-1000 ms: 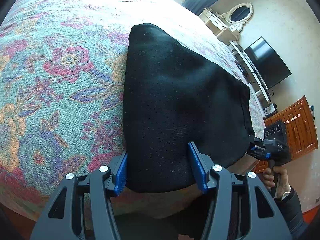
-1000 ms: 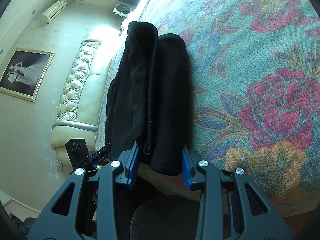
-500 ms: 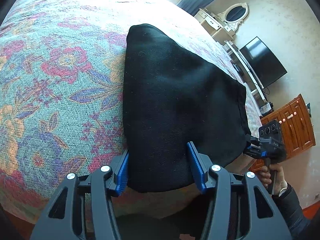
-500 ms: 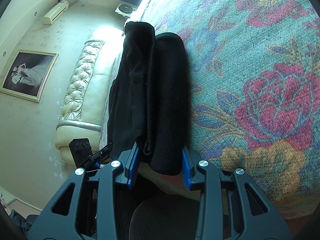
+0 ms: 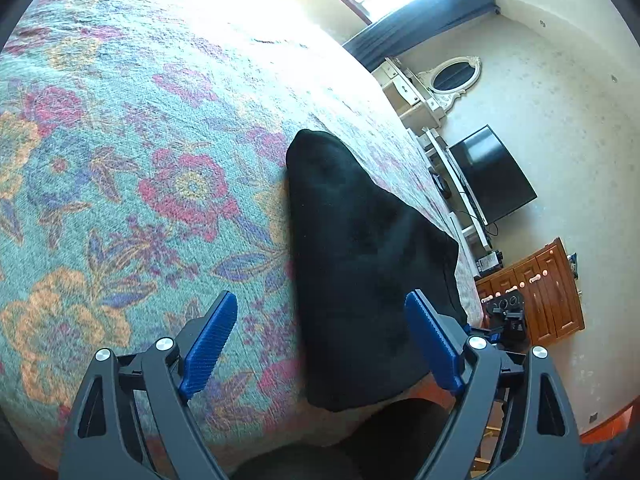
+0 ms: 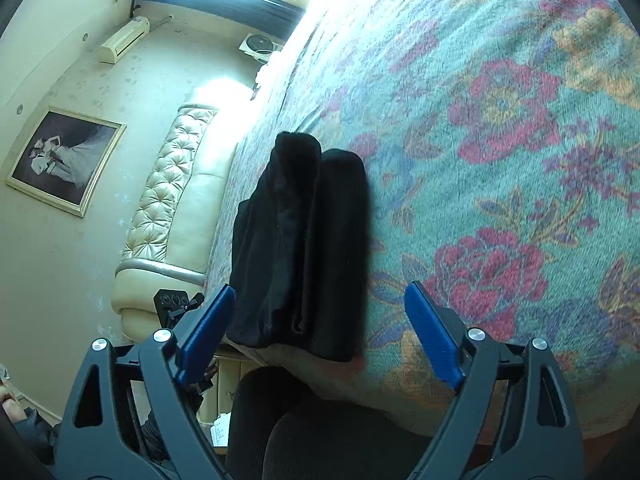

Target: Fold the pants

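A floral bedspread (image 5: 120, 200) covers the bed. Folded black pants (image 5: 360, 280) lie near its front edge. The left gripper (image 5: 326, 340) and the right gripper (image 6: 320, 328) are both spread wide, holding nothing.

I see the black pants (image 5: 360, 280) folded into a compact, thick bundle lying flat on the floral bed (image 5: 120, 200), right at its near edge with one end slightly overhanging. From my right wrist view the pants (image 6: 304, 248) show stacked layers, their folded edges running away from the near edge toward the bed's middle.
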Available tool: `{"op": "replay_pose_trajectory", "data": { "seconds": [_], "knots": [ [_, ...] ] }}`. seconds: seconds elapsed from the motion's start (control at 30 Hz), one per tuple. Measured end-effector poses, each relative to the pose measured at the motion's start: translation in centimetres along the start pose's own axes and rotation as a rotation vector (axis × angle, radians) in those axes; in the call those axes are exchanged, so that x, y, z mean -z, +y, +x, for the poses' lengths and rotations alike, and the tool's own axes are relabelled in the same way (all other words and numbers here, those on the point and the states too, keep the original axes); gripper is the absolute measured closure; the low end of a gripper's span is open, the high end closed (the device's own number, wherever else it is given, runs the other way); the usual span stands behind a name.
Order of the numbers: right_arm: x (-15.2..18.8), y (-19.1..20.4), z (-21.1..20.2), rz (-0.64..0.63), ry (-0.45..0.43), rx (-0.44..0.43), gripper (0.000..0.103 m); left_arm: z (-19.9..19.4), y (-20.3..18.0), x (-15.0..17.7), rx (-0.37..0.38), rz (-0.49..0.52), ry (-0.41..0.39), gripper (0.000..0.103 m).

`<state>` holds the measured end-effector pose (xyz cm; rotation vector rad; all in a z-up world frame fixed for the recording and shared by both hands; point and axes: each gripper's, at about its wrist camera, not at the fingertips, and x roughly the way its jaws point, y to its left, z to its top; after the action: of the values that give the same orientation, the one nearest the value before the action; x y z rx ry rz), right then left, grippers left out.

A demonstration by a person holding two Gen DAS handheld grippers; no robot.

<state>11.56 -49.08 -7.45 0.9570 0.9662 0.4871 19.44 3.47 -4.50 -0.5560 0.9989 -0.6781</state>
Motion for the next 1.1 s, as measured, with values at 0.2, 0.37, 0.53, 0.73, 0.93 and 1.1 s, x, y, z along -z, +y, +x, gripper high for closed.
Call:
{"op": "replay_pose_trajectory", "data": {
  "seconds": [0.2, 0.37, 0.53, 0.73, 0.93, 1.1],
  "knots": [
    [-3.1, -1.2, 3.1, 0.045, 0.013, -0.024, 0.013, 5.6, 0.3, -2.4, 0.028, 0.003, 0.07, 0.018],
    [-5.3, -0.7, 5.8, 0.036, 0.053, -0.033, 0.013, 8.2, -0.3, -3.9, 0.048, 0.036, 0.089, 0.018],
    [-6.9, -0.1, 8.1, 0.029, 0.057, -0.037, 0.013, 9.9, -0.2, -5.6, 0.068, 0.008, 0.096, 0.018],
    [-8.4, 0.7, 9.9, 0.033, 0.056, -0.043, 0.01, 11.8, -0.6, -7.6, 0.069, -0.004, 0.113, 0.018],
    [-8.7, 1.2, 10.7, 0.026, 0.069, -0.046, 0.01, 13.0, -1.5, -8.0, 0.036, 0.049, 0.141, 0.017],
    [-8.9, 1.3, 11.0, 0.017, 0.083, -0.021, 0.016, 13.3, -1.0, -8.5, 0.066, 0.012, 0.136, 0.017]
  ]
}}
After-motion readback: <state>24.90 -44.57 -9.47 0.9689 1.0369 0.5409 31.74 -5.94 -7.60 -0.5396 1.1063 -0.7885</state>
